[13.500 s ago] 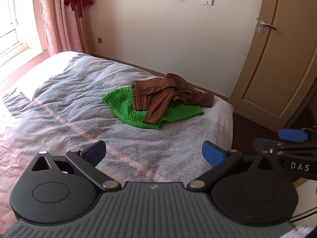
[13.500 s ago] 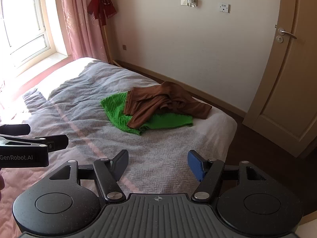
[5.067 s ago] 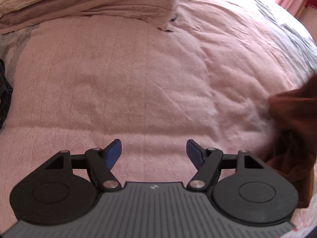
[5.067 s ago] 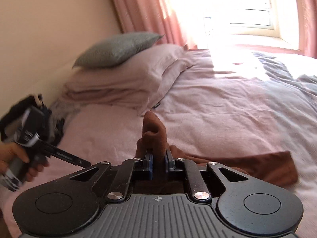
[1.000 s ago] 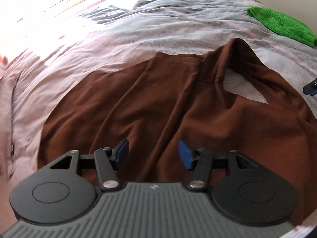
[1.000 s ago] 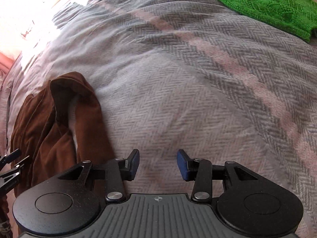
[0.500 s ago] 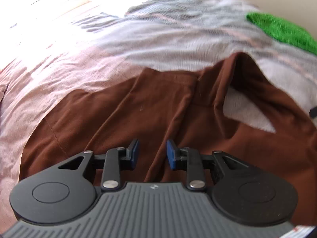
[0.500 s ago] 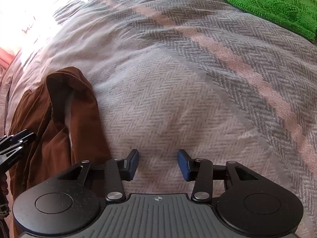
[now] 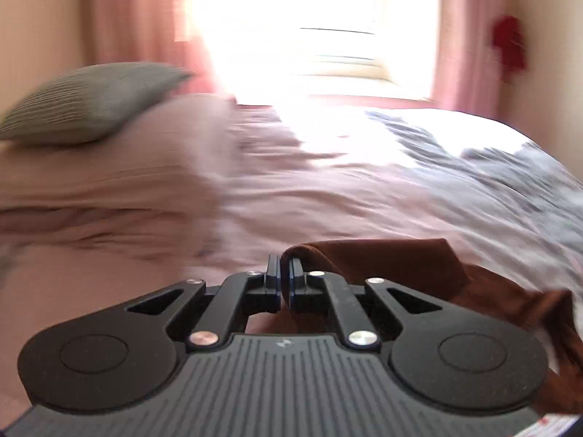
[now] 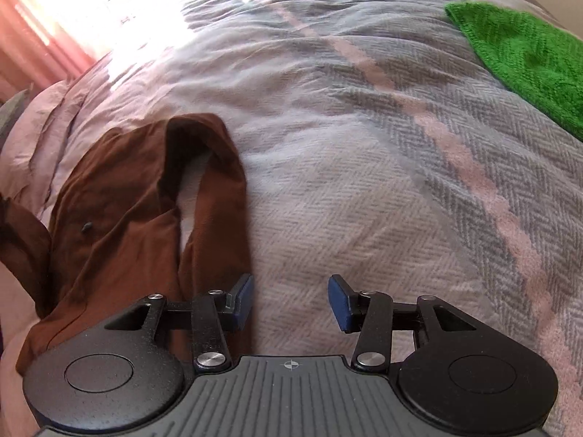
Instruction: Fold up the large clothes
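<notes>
A brown garment (image 10: pixel 120 215) lies rumpled on the bed, its narrow looped end reaching onto the grey blanket. In the left wrist view my left gripper (image 9: pixel 285 273) is shut on a fold of this brown garment (image 9: pixel 393 266), which trails off to the right and is lifted a little off the pink sheet. My right gripper (image 10: pixel 289 298) is open just above the grey herringbone blanket (image 10: pixel 364 200), its left fingertip (image 10: pixel 243 296) beside the garment's right edge, nothing between its fingers.
A green knitted garment (image 10: pixel 524 58) lies at the far right of the blanket. A grey pillow (image 9: pixel 91 103) rests on pink bedding (image 9: pixel 109 189) at the left. A bright window (image 9: pixel 309 25) with pink curtains (image 9: pixel 145 18) stands behind the bed. The left wrist view is motion-blurred.
My left gripper has shut on a fold of the brown garment and swung up toward the pillows and window. The right gripper has barely moved and stays open.
</notes>
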Tool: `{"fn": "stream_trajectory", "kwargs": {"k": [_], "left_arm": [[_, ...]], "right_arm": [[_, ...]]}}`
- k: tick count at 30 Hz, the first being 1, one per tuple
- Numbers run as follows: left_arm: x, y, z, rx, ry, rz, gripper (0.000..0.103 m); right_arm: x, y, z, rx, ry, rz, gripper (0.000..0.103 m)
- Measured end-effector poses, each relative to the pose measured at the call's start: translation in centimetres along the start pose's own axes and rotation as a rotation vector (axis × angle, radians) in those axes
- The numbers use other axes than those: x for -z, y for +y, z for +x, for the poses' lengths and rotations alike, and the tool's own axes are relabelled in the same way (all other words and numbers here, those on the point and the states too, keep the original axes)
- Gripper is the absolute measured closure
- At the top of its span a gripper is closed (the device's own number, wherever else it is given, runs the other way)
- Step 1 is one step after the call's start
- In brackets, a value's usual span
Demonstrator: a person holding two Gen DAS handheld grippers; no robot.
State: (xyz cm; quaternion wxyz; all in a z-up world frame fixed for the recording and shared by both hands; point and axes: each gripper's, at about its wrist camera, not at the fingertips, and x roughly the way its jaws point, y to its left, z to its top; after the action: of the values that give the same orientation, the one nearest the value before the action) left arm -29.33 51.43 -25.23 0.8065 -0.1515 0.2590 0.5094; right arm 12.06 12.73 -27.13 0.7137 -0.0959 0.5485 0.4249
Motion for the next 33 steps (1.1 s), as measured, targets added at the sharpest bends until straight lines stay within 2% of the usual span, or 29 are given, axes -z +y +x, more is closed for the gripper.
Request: {"fn": "stream_trajectory", "kwargs": {"k": [2, 3, 5, 7, 8, 10, 12, 15, 17, 18, 20, 21, 22, 23, 24, 25, 26, 27, 28, 30, 31, 33], "left_arm": [[0.5, 9.4, -1.0, -0.237, 0.054, -0.177, 0.098], [1.3, 13.5, -1.7, -0.334, 0.095, -0.260, 0.098], [4.0, 19.7, -4.4, -0.492, 0.154, -0.363, 0.098], [6.9, 21.9, -7.4, -0.566, 0.205, -0.381, 0.098], [8.9, 22.0, -9.0, -0.569, 0.236, -0.381, 0.097], [12.6, 20.8, -11.6, -0.531, 0.300, -0.388, 0.095], [16.1, 18.6, -13.4, -0.437, 0.372, -0.438, 0.095], [20.2, 13.5, -15.1, -0.215, 0.458, -0.494, 0.095], [21.8, 9.7, -15.4, -0.044, 0.507, -0.457, 0.086], [22.2, 8.0, -15.5, 0.014, 0.514, -0.436, 0.085], [23.0, 3.9, -15.2, 0.165, 0.551, -0.352, 0.075], [23.2, 2.5, -15.0, 0.209, 0.550, -0.308, 0.070], [23.4, 1.2, -14.8, 0.231, 0.536, -0.268, 0.060], [23.5, 0.4, -14.7, 0.235, 0.524, -0.252, 0.053], [23.8, 0.1, -14.5, 0.237, 0.516, -0.262, 0.052], [24.1, 0.1, -14.3, 0.236, 0.515, -0.291, 0.052], [24.2, 0.2, -14.0, 0.228, 0.521, -0.328, 0.053], [24.5, 0.5, -14.0, 0.218, 0.524, -0.348, 0.053], [24.5, 1.0, -14.1, 0.203, 0.522, -0.363, 0.053], [24.6, 1.6, -14.6, 0.184, 0.519, -0.370, 0.052], [24.7, 1.9, -14.9, 0.173, 0.521, -0.373, 0.052], [24.5, 3.3, -14.1, 0.158, 0.526, -0.387, 0.052]], "right_arm": [[1.2, 0.1, 0.1, -0.063, 0.038, -0.033, 0.061], [2.1, 0.1, 0.3, -0.099, 0.067, -0.040, 0.061], [3.9, 0.0, 1.1, -0.158, 0.119, -0.033, 0.061], [5.6, 0.0, 2.2, -0.212, 0.150, -0.015, 0.061], [6.5, 0.1, 2.8, -0.229, 0.144, -0.007, 0.072], [7.1, 0.5, 4.0, -0.235, 0.171, 0.011, 0.103], [6.4, 1.5, 3.3, -0.203, 0.158, -0.045, 0.103], [3.9, 2.2, -0.2, -0.143, 0.095, -0.213, 0.103], [1.9, 2.3, -2.9, 0.016, 0.009, -0.380, 0.103], [0.9, 2.3, -4.0, 0.129, -0.048, -0.481, 0.103], [-0.8, 2.2, -4.4, 0.484, -0.161, -0.678, 0.103], [-1.6, 1.6, -4.1, 0.642, -0.212, -0.722, 0.103], [-2.4, 0.6, -3.8, 0.755, -0.234, -0.724, 0.103], [-2.9, -0.3, -3.5, 0.775, -0.203, -0.696, 0.100], [-3.1, -1.1, -3.5, 0.735, -0.152, -0.619, 0.098], [-2.8, -2.0, -4.1, 0.606, -0.119, -0.484, 0.092], [-2.0, -2.8, -4.7, 0.449, -0.100, -0.363, 0.075], [-0.5, -3.8, -4.9, 0.239, -0.060, -0.219, 0.062], [1.5, -4.3, -4.6, 0.045, -0.008, -0.091, 0.044], [5.6, -3.6, -2.9, -0.185, 0.089, 0.032, 0.043], [7.5, -2.0, -1.6, -0.243, 0.138, 0.050, 0.043], [10.1, 0.6, 0.8, -0.284, 0.176, 0.021, 0.043]]}}
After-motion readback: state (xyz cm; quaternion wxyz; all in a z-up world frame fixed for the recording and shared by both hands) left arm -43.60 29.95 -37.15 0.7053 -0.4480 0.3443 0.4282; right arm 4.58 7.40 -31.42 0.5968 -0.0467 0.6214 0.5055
